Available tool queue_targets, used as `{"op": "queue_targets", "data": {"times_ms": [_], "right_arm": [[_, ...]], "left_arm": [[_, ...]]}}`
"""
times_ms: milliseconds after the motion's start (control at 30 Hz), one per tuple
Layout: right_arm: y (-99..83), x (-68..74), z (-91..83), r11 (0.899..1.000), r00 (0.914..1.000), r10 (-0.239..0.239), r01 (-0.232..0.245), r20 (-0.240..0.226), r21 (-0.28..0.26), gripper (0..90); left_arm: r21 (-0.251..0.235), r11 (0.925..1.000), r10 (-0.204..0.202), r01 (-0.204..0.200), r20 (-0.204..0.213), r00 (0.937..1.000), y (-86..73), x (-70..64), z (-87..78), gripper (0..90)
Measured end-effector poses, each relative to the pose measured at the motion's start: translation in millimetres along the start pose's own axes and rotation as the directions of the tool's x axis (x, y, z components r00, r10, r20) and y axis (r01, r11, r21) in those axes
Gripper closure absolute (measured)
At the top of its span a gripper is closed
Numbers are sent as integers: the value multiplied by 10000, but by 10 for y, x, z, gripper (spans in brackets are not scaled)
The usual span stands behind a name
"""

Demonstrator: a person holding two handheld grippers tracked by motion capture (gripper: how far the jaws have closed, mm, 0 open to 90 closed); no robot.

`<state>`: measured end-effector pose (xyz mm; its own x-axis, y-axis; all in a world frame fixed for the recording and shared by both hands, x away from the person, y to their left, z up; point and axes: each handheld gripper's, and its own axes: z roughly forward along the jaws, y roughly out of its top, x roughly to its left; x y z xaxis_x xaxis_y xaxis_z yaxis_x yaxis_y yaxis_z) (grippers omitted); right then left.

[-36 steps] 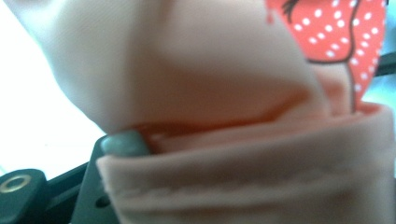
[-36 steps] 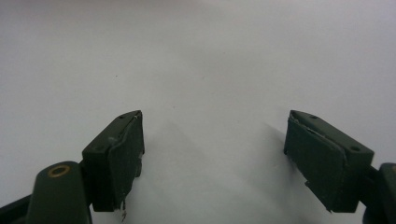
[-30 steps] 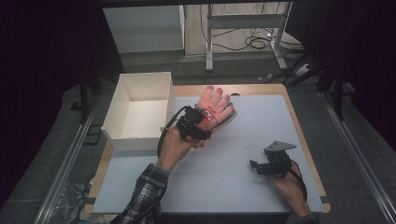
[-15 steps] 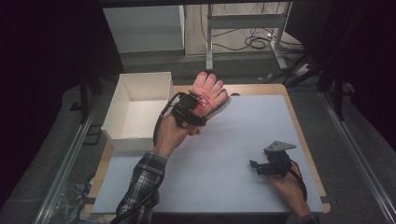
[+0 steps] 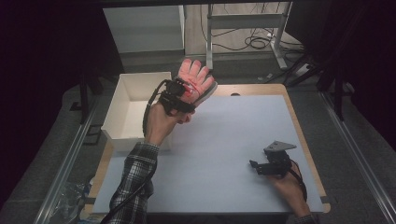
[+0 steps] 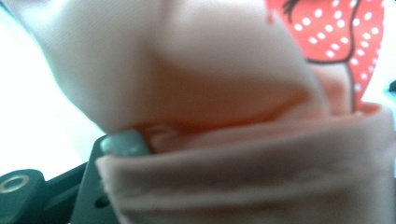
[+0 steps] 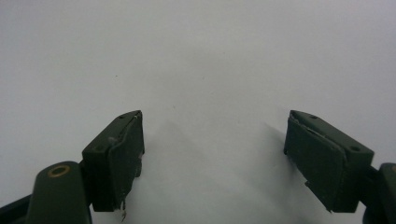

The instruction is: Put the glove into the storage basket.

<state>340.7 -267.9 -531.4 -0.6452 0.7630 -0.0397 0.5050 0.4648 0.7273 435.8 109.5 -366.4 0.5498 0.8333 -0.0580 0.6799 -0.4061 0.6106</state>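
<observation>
Now: left hand-held gripper clamped on cuff of pink glove, glove held aloft above table, just beside right wall of white box. Right hand-held gripper low over table, well apart from glove, jaws wide apart, nothing between. Judged step: carry glove over box. Advice: keep grip firm on cuff, swing left until dangling fingers clear rim, lower inside, then release.

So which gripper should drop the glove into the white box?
Left. The left gripper already grips the glove in the air right beside the white box. The right gripper sits low at the table's near right, jaws open and empty.
</observation>
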Motion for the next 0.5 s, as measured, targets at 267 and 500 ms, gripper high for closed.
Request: {"op": "queue_targets", "data": {"times_ms": [267, 500], "right_arm": [[0, 0, 1, 10000, 10000, -9, 9, 5, -4, 204], [0, -1, 0, 10000, 10000, -20, 20, 9, -13, 204]], "left_arm": [[-202, 9985, -522, 511, -556, 9971, -15, 244, -182, 463], [-362, 9937, -1094, 1063, -983, 9891, -149, 496, -276, 461]]}}
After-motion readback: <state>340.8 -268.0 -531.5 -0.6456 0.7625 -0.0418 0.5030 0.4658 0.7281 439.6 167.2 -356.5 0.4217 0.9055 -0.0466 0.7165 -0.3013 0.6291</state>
